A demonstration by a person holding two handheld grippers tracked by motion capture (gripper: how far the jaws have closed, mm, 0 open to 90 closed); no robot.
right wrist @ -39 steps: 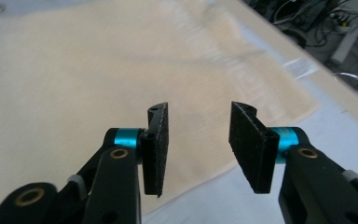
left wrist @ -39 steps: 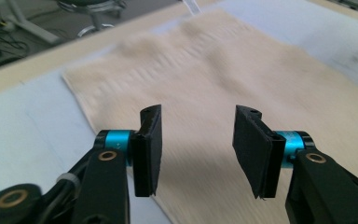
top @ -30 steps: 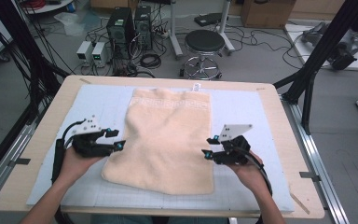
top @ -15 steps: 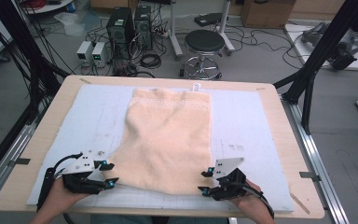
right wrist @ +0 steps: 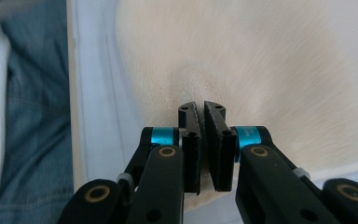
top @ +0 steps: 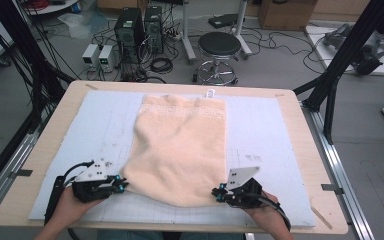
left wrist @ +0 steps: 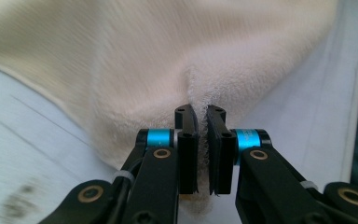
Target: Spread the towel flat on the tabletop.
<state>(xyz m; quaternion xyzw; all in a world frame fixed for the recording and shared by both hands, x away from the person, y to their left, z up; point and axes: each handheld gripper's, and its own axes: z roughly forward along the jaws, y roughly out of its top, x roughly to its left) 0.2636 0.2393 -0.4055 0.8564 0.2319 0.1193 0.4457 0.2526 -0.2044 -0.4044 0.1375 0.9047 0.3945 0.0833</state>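
Now both my grippers have just closed: the left gripper (top: 121,186) and right gripper (top: 216,193) each pinch a near corner of the towel (top: 182,150), lying flat ahead. Next, I judge, lift evenly and fold it away from me.

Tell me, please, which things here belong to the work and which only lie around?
In the work:
- cream towel
- left tongs, shut on its near left corner
- right tongs, shut on its near right corner
- pale blue mat under it

Only around:
- black stool
- computer towers
- cardboard box
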